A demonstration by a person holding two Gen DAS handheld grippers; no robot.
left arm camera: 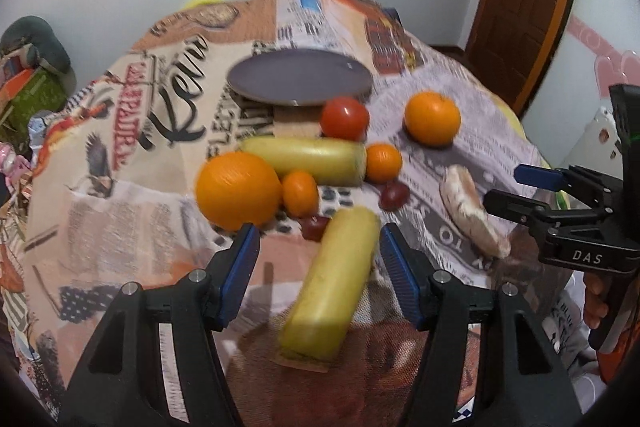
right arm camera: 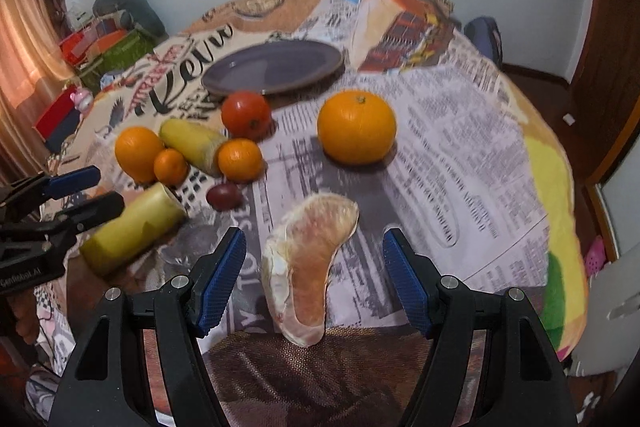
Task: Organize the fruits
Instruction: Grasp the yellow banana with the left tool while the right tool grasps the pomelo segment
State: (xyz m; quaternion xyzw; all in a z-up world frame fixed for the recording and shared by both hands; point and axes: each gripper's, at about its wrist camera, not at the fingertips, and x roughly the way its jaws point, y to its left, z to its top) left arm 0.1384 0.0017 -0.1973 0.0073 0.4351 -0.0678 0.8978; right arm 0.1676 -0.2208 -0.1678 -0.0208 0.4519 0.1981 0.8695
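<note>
**Ana:** White walls ring the room; a wooden door (left arm camera: 520, 7) stands at the right of the left wrist view, and a round table wears a newspaper-print cloth (right arm camera: 460, 147); a dark grey plate (right arm camera: 276, 67) sits bare at the far side.

**Ben:** And the fruit?

**Ana:** Scattered on the cloth, nearer than the plate; a red tomato (right arm camera: 246, 115) lies just beside the plate's near rim; a big orange (right arm camera: 356, 127) sits alone to its right; a second big orange (left arm camera: 238, 191) lies to the left, touching a small tangerine (left arm camera: 300, 195); another tangerine (left arm camera: 383, 163) rests at the end of a far banana piece (left arm camera: 308, 161); two dark red grapes (left arm camera: 394, 195) lie close by.

**Ben:** The left gripper?

**Ana:** The left gripper (left arm camera: 316, 259) points down at a near banana piece (left arm camera: 332, 287); its blue pads stand either side of the piece with a gap on each side, roughly half open and gripping nothing.

**Ben:** The right one?

**Ana:** The right gripper (right arm camera: 314, 275) hangs over a peeled pomelo segment (right arm camera: 308, 267); the segment lies between the pads, clear of both; the jaws are about half open and empty; a hand (left arm camera: 596, 303) shows on its handle in the left wrist view.

**Ben:** Contact anywhere?

**Ana:** None visible; both pieces lie on the cloth.
</note>
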